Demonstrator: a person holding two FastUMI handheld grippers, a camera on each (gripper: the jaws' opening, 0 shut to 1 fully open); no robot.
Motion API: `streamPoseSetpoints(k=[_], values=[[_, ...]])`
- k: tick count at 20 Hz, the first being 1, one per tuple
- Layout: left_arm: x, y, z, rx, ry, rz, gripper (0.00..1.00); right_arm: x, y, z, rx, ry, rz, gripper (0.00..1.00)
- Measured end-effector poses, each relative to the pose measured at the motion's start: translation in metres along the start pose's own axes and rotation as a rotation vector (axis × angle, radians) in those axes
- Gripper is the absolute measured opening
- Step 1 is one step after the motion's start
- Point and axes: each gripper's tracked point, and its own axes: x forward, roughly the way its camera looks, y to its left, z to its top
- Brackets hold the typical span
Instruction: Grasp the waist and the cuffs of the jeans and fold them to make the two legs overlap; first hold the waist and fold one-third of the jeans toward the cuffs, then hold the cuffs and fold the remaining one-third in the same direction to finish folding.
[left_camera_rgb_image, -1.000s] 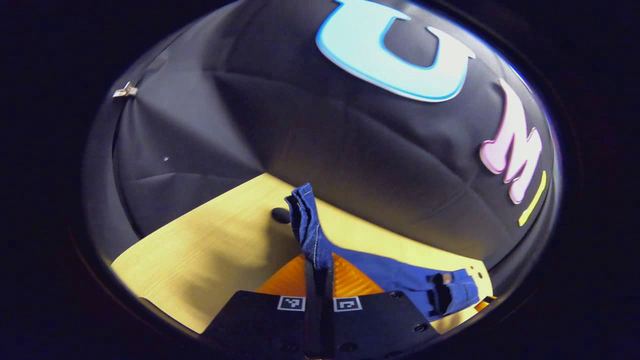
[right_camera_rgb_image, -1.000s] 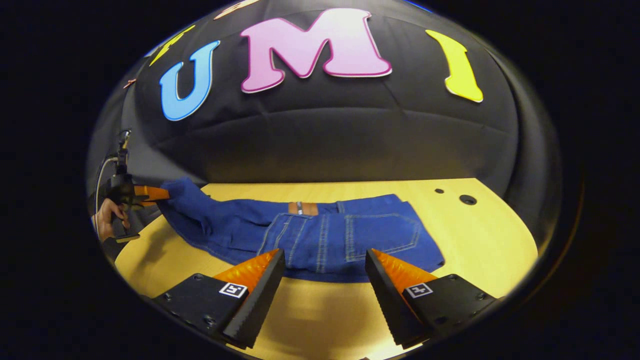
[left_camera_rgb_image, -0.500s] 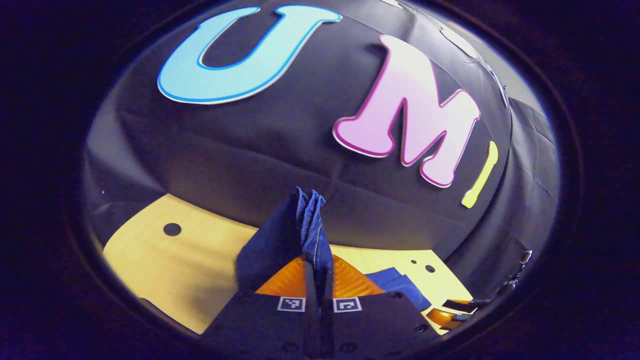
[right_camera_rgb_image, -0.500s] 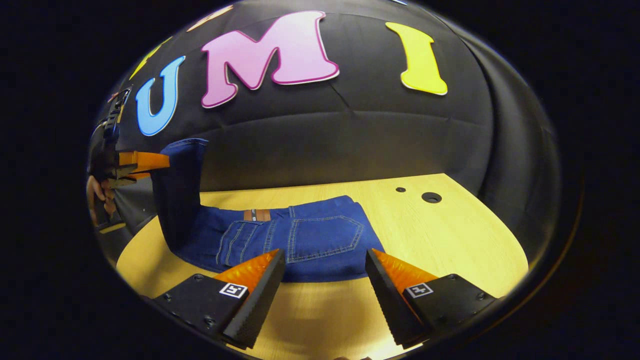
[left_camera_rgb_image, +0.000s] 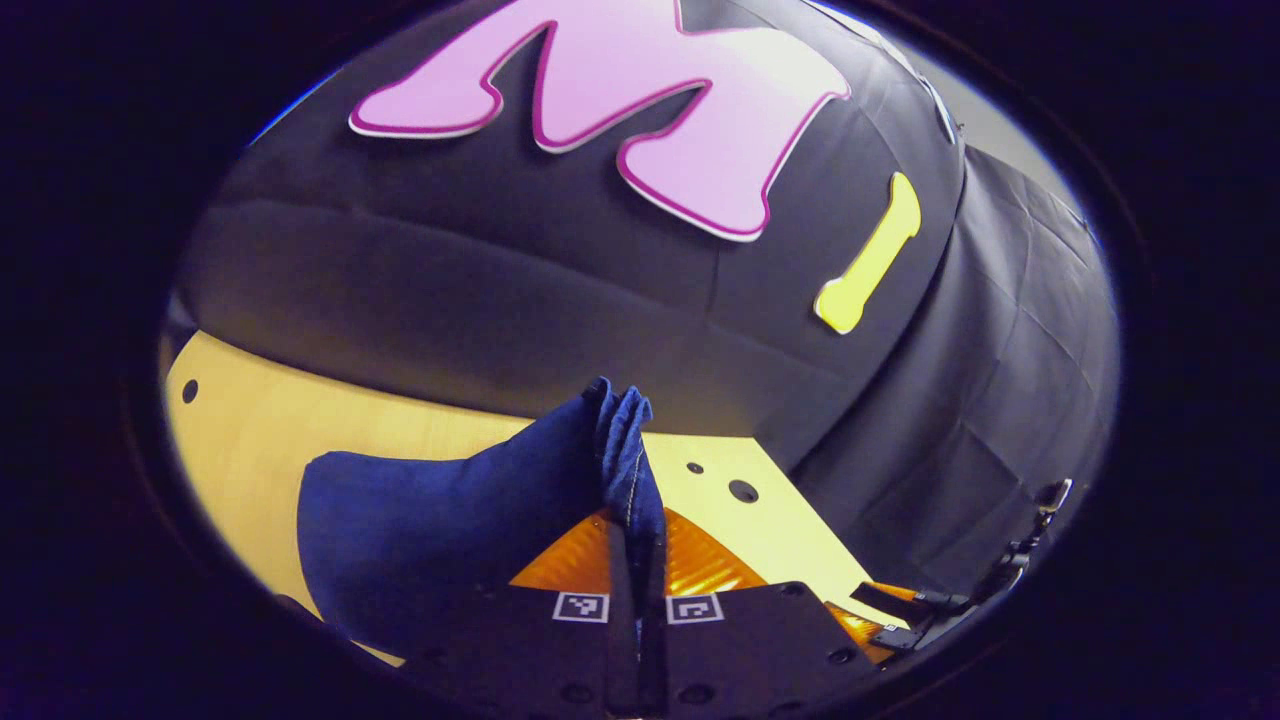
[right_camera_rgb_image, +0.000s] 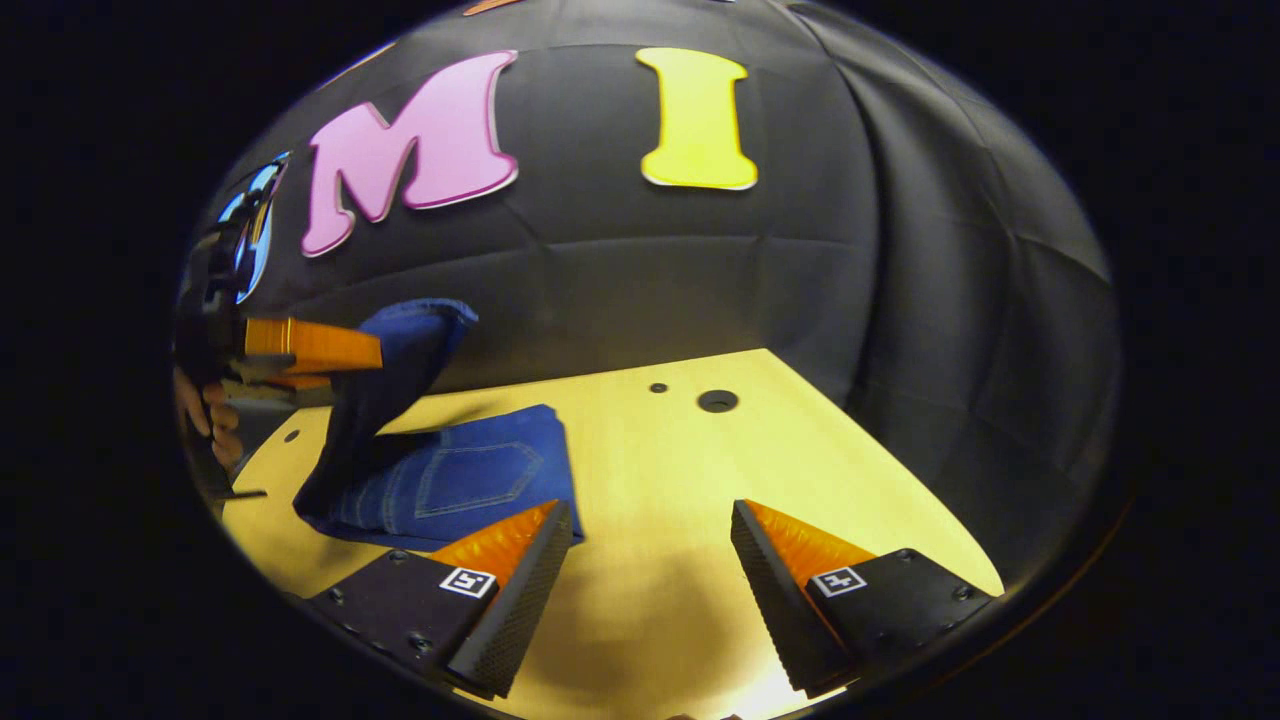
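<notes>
The blue jeans (right_camera_rgb_image: 455, 480) lie on the wooden table (right_camera_rgb_image: 690, 470), waist part folded with a back pocket up. In the left gripper view my left gripper (left_camera_rgb_image: 636, 530) is shut on the cuffs (left_camera_rgb_image: 622, 440), which stick up between its fingers, and the leg cloth (left_camera_rgb_image: 420, 525) hangs down to the left. In the right gripper view the left gripper (right_camera_rgb_image: 375, 350) is at the left, above the folded part, holding the cuff end (right_camera_rgb_image: 410, 345) in the air. My right gripper (right_camera_rgb_image: 650, 525) is open over bare table, right of the jeans.
The table has two small holes (right_camera_rgb_image: 716, 401) near its far edge. The black booth wall (right_camera_rgb_image: 700, 290) stands close behind and wraps round the right side. A hand (right_camera_rgb_image: 205, 425) holds the left gripper at the left rim. The other gripper's fingers (left_camera_rgb_image: 880, 615) show low right.
My left gripper has carried the cuffs up and over to the right, above the folded waist part. My right gripper has moved right, off the jeans, still open.
</notes>
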Motion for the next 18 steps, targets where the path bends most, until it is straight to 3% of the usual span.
streamPoseSetpoints(k=[4, 7, 8, 9, 10, 12, 18], values=[[0.017, -0.003, -0.027, 0.072, 0.071, 0.076, 0.13, -0.015, -0.032, 0.008, 0.001, -0.008, -0.055, 0.98], [0.011, -0.022, -0.026, 0.093, 0.064, 0.029, 0.29, -0.032, -0.037, 0.017, 0.032, -0.014, -0.056, 0.98], [0.009, -0.029, -0.023, 0.107, 0.053, 0.019, 0.48, -0.038, -0.037, 0.021, 0.040, -0.018, -0.056, 0.98], [0.007, -0.037, -0.018, 0.130, 0.044, 0.010, 0.54, -0.045, -0.035, 0.024, 0.048, -0.021, -0.055, 0.98], [0.000, -0.044, -0.016, 0.147, 0.037, 0.004, 0.79, -0.051, -0.032, 0.027, 0.053, -0.021, -0.049, 0.98], [-0.026, -0.051, -0.004, 0.174, 0.008, 0.002, 0.93, -0.069, -0.022, 0.038, 0.049, -0.037, -0.039, 0.98], [-0.175, -0.042, 0.055, 0.231, -0.229, 0.053, 0.95, -0.136, 0.030, 0.093, 0.008, -0.122, 0.028, 0.98]])
